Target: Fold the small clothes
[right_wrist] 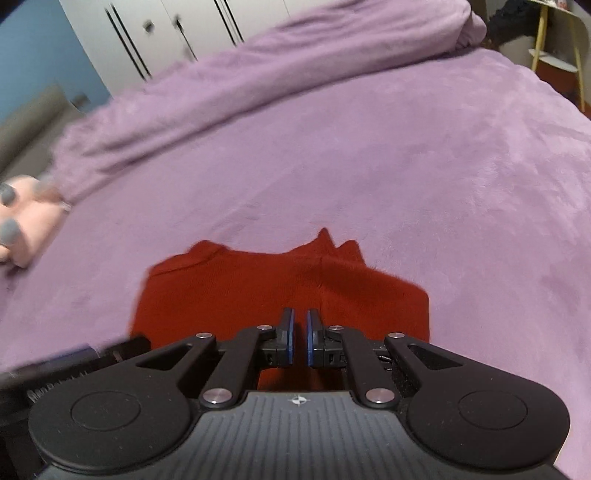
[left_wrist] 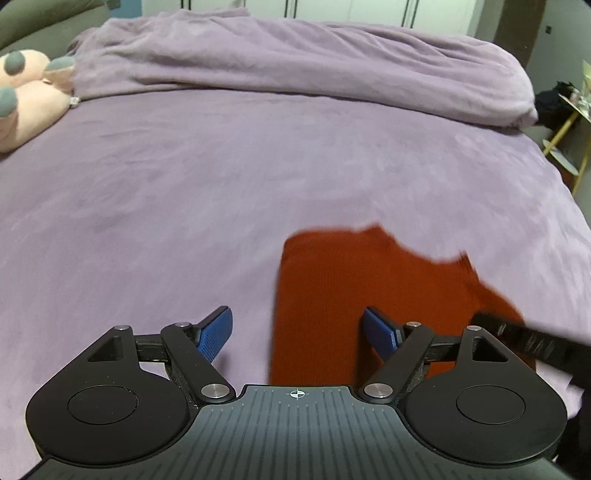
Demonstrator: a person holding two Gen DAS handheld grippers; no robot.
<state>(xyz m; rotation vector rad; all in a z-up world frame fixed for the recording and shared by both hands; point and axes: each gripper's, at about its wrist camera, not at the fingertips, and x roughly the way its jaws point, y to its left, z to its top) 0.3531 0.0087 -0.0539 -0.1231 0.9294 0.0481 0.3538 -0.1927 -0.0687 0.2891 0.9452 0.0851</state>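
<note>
A small red knit garment [left_wrist: 332,288] lies flat on the purple bed cover [left_wrist: 184,184]; it also shows in the right wrist view [right_wrist: 258,291]. My left gripper [left_wrist: 297,332] is open and empty, above the garment's near left edge. My right gripper [right_wrist: 299,341] has its blue pads almost together with a thin gap, nothing visibly between them, over the garment's near edge. The right gripper's black body [left_wrist: 535,343] shows blurred at the right of the left wrist view. The left gripper's body [right_wrist: 74,358] shows blurred at the left of the right wrist view.
A rumpled purple duvet [left_wrist: 295,62] lies across the far side of the bed. A pink plush toy [left_wrist: 26,103] sits at the far left. A yellow-legged stand [left_wrist: 569,144] is beyond the bed's right edge. White wardrobe doors [right_wrist: 166,33] stand behind.
</note>
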